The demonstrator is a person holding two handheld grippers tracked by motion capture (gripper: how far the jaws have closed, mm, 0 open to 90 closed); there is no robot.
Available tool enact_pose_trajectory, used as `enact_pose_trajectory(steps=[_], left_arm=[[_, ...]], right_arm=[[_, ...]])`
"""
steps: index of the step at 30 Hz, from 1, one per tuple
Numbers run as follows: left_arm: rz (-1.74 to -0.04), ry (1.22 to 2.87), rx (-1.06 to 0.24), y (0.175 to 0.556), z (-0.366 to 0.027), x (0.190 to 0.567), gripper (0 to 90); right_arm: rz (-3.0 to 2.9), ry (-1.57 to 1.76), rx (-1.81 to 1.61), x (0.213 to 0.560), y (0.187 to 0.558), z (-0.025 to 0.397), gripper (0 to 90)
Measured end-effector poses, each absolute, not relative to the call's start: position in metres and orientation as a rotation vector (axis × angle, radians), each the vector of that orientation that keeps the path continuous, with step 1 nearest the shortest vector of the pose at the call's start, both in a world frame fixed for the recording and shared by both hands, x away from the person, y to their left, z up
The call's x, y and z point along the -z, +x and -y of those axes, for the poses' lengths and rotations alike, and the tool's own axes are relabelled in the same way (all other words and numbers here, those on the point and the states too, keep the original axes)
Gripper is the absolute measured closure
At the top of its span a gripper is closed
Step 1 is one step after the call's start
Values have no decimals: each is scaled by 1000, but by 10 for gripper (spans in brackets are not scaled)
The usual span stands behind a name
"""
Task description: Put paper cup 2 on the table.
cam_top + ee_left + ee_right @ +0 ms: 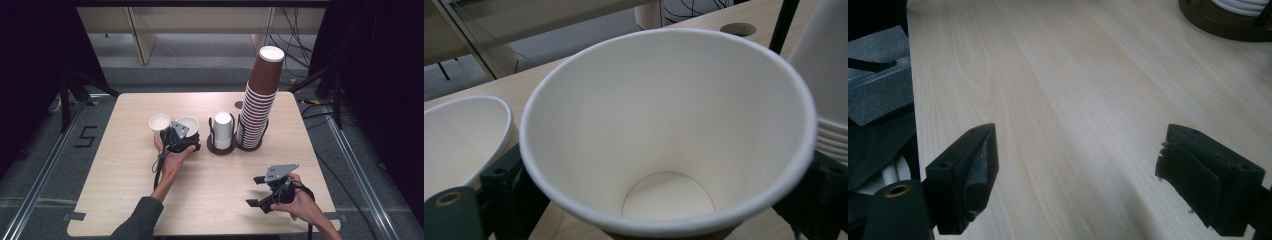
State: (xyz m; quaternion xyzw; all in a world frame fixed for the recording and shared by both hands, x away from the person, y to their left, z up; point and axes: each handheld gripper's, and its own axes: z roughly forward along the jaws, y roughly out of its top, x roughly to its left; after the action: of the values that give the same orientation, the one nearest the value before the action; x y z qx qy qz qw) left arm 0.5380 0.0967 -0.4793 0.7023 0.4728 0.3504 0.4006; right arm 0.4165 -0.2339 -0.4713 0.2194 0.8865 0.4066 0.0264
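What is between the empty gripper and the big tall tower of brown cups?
Just bare wood. In the high view, only light wooden table lies between the right gripper, fingers spread open, and the tall stack of brown paper cups.

- A pale wooden table (125,200) with rounded corners.
- At one o'clock from the table's middle, a tall stack of brown paper cups (260,100) leans slightly to the right (the top cup shows a white inside).
- It stands in a dark round holder (248,146).
- At twelve o'clock, just beside it, a short stack of white cups (223,129) sits mouth down in a second dark holder (220,149) with black uprights.
- Behind these two, a small round hole (239,105) in the tabletop.
- Off the table at nine o'clock, a "5" (86,136) marked on the grey floor.
- At two o'clock, black cables (295,45) on the floor.
- At eleven o'clock, pale wooden panels (142,45), perhaps a desk's legs.
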Motion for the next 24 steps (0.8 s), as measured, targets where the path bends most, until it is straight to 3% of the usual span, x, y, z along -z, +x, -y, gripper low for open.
enact_pose_trajectory(steps=[24], left_arm=[[-1169,1829,-799,509,-106,491,146]], right_arm=[[-2742,675,-1256,472,417,234,164]])
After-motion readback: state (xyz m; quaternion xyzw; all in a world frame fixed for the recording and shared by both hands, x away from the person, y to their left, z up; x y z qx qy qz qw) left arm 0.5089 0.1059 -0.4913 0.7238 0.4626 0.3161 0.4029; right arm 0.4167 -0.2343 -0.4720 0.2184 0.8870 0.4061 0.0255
